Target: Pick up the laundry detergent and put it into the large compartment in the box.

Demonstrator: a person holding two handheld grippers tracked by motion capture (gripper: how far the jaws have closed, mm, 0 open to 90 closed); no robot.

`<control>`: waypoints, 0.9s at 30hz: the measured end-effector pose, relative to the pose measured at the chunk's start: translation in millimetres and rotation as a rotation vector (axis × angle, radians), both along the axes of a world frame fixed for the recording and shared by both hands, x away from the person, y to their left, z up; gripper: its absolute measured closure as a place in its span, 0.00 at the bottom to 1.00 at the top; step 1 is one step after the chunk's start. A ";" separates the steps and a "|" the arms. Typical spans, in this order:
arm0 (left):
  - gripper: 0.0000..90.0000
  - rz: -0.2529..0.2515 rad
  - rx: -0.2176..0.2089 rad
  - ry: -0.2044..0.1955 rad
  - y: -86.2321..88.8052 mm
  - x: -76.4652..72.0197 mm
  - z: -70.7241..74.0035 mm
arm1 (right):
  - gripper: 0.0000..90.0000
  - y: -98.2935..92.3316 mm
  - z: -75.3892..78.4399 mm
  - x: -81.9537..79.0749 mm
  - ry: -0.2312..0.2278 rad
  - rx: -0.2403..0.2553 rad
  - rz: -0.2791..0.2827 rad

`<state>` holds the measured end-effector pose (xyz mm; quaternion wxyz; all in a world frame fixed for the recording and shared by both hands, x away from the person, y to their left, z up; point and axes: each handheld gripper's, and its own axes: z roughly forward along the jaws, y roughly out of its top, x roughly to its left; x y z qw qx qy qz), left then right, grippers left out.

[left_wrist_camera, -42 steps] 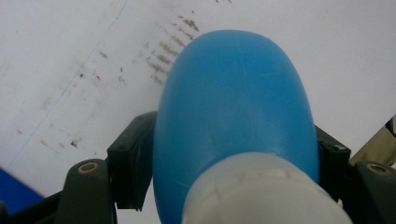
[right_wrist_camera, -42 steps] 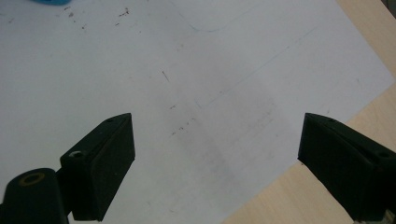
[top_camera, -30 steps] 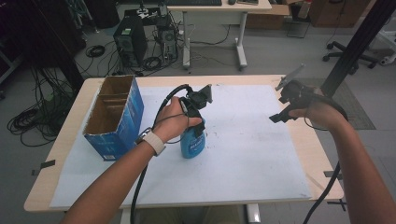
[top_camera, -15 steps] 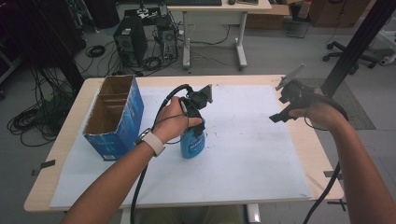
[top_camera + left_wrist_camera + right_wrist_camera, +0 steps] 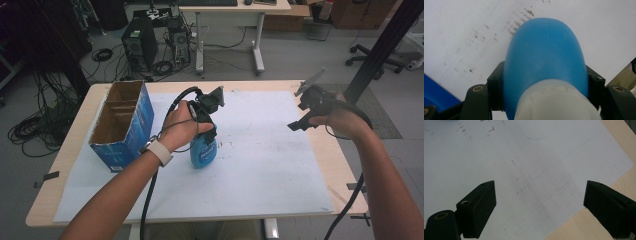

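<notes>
Your left gripper (image 5: 206,131): its jaws are closed on the blue bottle (image 5: 203,151), one pad on each side, just under the white collar.
Blue bottle: it stands upright on the white sheet (image 5: 260,165) of the worktop (image 5: 345,165), between your left jaws.
Your right gripper (image 5: 540,205): its jaws are wide apart with nothing between them; they hover above the sheet's right edge, well apart from the bottle.
Cardboard box (image 5: 121,125): blue outside, open on top, near your left jaws, on their left side.
</notes>
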<state>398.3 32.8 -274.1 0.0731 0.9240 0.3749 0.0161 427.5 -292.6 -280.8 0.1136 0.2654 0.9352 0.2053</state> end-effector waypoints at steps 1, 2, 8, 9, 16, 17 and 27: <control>0.41 0.002 0.001 -0.001 0.5 -0.3 1.4 | 0.12 0.0 0.1 -0.1 0.001 0.000 0.000; 0.41 0.004 0.004 -0.003 0.9 -0.7 2.8 | 0.12 -0.1 0.3 -0.3 0.000 0.000 -0.001; 0.41 0.029 0.011 -0.010 3.5 -2.9 13.6 | 0.12 -0.4 2.1 -1.3 -0.004 0.001 -0.002; 0.41 0.032 0.011 -0.015 4.3 -3.5 16.0 | 0.12 -0.4 2.2 -1.4 -0.005 0.001 -0.002; 0.41 0.054 0.005 -0.019 9.0 -6.4 27.8 | 0.12 0.0 2.8 -2.5 -0.005 0.001 0.001; 0.41 0.054 0.007 -0.023 9.2 -7.1 29.7 | 0.12 0.1 3.0 -2.6 -0.005 0.001 0.001; 0.41 0.071 -0.001 -0.027 13.1 -10.0 44.5 | 0.12 -0.9 5.3 -4.5 -0.011 0.001 0.000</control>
